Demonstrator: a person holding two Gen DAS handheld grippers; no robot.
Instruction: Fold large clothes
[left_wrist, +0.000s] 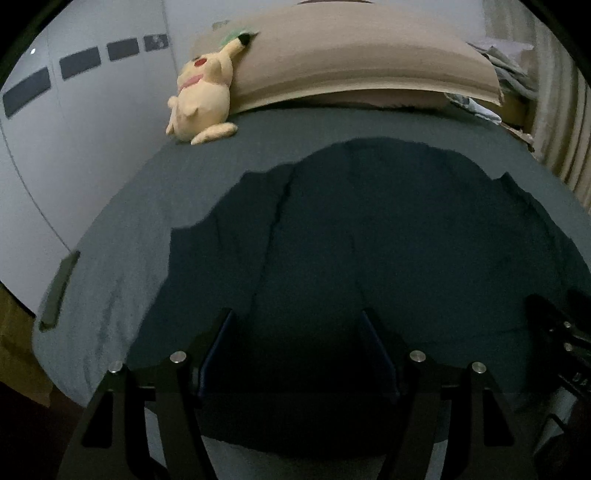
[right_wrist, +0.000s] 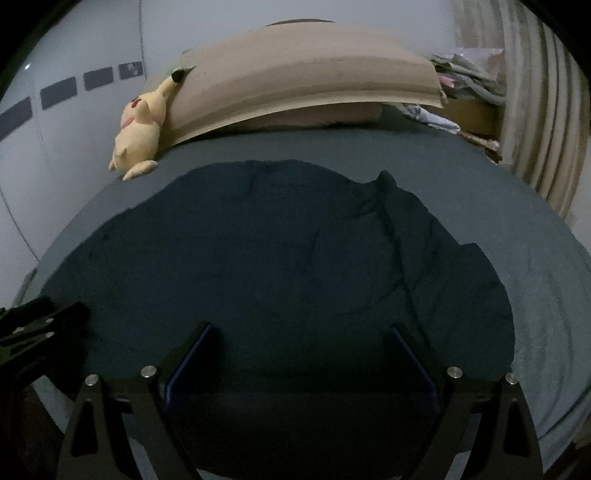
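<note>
A large dark navy garment lies spread flat on the grey-blue bed sheet, with a long crease left of its middle. In the right wrist view the same garment shows a rumpled fold on its right side. My left gripper hovers over the garment's near edge, its blue-padded fingers wide apart with nothing pinched. My right gripper stands open in the same way over the near edge. Each gripper shows at the edge of the other's view: the right gripper and the left gripper.
A yellow plush toy leans against a tan pillow at the head of the bed. Crumpled clothes pile up at the back right beside a striped curtain. A white wall runs along the left.
</note>
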